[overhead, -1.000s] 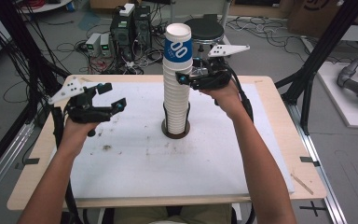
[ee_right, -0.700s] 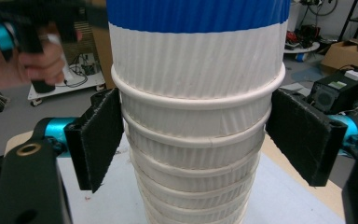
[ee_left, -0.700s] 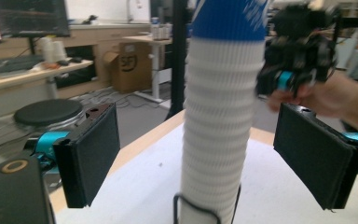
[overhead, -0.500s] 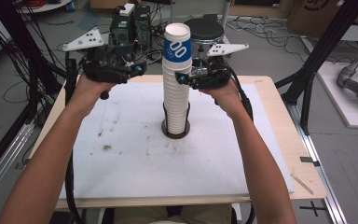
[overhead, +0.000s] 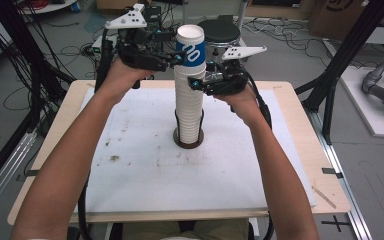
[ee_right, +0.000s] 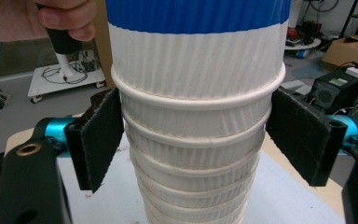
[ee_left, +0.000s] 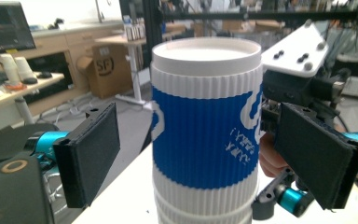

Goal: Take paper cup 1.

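A tall stack of white ribbed paper cups [overhead: 190,107] stands in a dark ring [overhead: 187,144] at the middle of the white mat [overhead: 145,175]. The top cup [overhead: 191,49] [ee_left: 205,126] wears a blue band. My left gripper [overhead: 176,47] [ee_left: 200,156] comes level from the left, open, one pad on each side of the top cup with a gap at both. My right gripper [overhead: 202,79] [ee_right: 200,140] is shut on the stack [ee_right: 196,135] just below the blue cup, its pads [ee_right: 100,140] pressing the rims.
Beyond the cup in the left gripper view is the right gripper's grey plate [ee_left: 298,49]. A black stool [overhead: 219,31], equipment and cables lie on the floor behind the table. Black frame poles [overhead: 352,60] stand at both sides. The mat's front half is bare.
My left gripper has risen from the table's left side and moved right, up to the top cup, which now sits between its open jaws. The right gripper and the stack have not moved.
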Demonstrator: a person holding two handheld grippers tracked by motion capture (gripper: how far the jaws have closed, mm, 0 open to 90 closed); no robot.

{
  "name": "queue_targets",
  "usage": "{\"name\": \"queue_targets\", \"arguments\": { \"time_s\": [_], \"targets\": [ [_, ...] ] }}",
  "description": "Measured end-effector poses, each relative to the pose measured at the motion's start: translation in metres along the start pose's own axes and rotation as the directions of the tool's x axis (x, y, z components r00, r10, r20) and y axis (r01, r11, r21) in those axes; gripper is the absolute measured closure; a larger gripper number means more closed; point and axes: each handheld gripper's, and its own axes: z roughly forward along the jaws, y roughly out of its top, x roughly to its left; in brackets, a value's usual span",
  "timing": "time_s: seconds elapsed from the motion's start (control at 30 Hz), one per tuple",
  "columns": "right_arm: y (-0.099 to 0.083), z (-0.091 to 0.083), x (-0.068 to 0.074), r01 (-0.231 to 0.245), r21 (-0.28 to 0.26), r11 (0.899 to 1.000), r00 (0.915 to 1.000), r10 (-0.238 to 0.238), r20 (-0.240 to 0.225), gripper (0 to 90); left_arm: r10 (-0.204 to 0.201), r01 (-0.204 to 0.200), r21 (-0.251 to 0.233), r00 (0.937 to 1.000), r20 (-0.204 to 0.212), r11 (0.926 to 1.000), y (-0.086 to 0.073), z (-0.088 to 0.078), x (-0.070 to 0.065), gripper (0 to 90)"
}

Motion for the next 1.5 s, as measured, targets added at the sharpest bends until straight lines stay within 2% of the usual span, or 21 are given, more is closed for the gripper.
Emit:
{"name": "queue_targets", "arguments": {
  "time_s": [0.13, 0.27, 0.33, 0.4, 0.6, 0.67, 0.8, 1.0, 1.03, 1.13, 1.3, 1.33, 1.5],
  "targets": [
    [0.000, 0.000, 0.000, -0.002, 0.003, 1.000, 1.0000, 0.002, -0.002, 20.1, -0.002, 0.002, 0.005, 0.9996, 0.029, 1.0000, 0.004, 0.016, -0.004, 14.4],
    [0.000, 0.000, 0.000, 0.000, 0.006, 1.000, 1.0000, 0.000, -0.004, 20.1, 0.000, -0.001, 0.043, 0.9997, 0.026, 0.9991, 0.006, 0.029, -0.005, 14.8],
    [0.000, -0.001, 0.000, 0.000, 0.008, 1.000, 1.0000, 0.000, -0.005, 20.1, 0.000, 0.000, 0.045, 0.9999, 0.017, 0.9990, 0.006, 0.032, -0.004, 17.7],
    [0.000, -0.001, 0.000, -0.001, 0.010, 1.000, 1.0000, 0.001, -0.006, 20.1, -0.006, 0.006, 0.037, 0.9998, 0.020, 0.9993, 0.006, 0.033, -0.003, 23.5],
    [0.000, -0.001, -0.001, -0.002, 0.012, 1.000, 1.0000, 0.002, -0.005, 20.2, -0.010, 0.009, 0.041, 0.9998, 0.019, 0.9991, 0.007, 0.033, -0.002, 24.8],
    [0.000, 0.000, -0.001, -0.002, 0.010, 1.000, 1.0000, 0.002, -0.006, 20.2, -0.017, 0.016, 0.017, 0.9997, 0.017, 0.9997, 0.009, 0.031, -0.001, 25.2],
    [0.000, 0.000, 0.000, -0.003, 0.011, 1.000, 1.0000, 0.003, -0.008, 20.2, -0.058, 0.059, -0.066, 0.9981, 0.021, 0.9960, 0.021, 0.023, 0.002, 26.4],
    [0.000, 0.000, -0.001, -0.001, 0.010, 1.000, 1.0000, 0.001, -0.004, 20.2, -0.050, 0.050, -0.125, 0.9988, 0.004, 0.9909, 0.049, 0.008, 0.000, 26.3],
    [0.000, 0.000, -0.001, -0.003, 0.010, 1.000, 1.0000, 0.003, -0.004, 20.1, -0.050, 0.050, -0.125, 0.9988, 0.004, 0.9909, 0.049, 0.008, 0.000, 26.3],
    [0.000, 0.000, 0.000, -0.005, 0.008, 1.000, 1.0000, 0.005, -0.002, 19.9, -0.045, 0.042, -0.165, 0.9989, -0.013, 0.9854, 0.060, -0.005, -0.002, 26.3],
    [-0.001, -0.001, 0.000, -0.020, 0.027, 0.999, 0.9998, 0.021, -0.006, 18.1, -0.054, 0.048, -0.187, 0.9982, -0.028, 0.9812, 0.059, -0.028, 0.003, 26.1],
    [-0.002, -0.001, -0.001, -0.010, 0.034, 0.999, 0.9999, 0.010, -0.003, 18.0, -0.053, 0.046, -0.187, 0.9981, -0.033, 0.9813, 0.058, -0.032, 0.004, 26.1],
    [-0.007, -0.005, 0.001, -0.007, 0.059, 0.998, 1.0000, 0.006, 0.004, 18.0, -0.068, 0.056, -0.189, 0.9962, -0.056, 0.9803, 0.041, -0.058, 0.013, 26.0]
  ]
}}
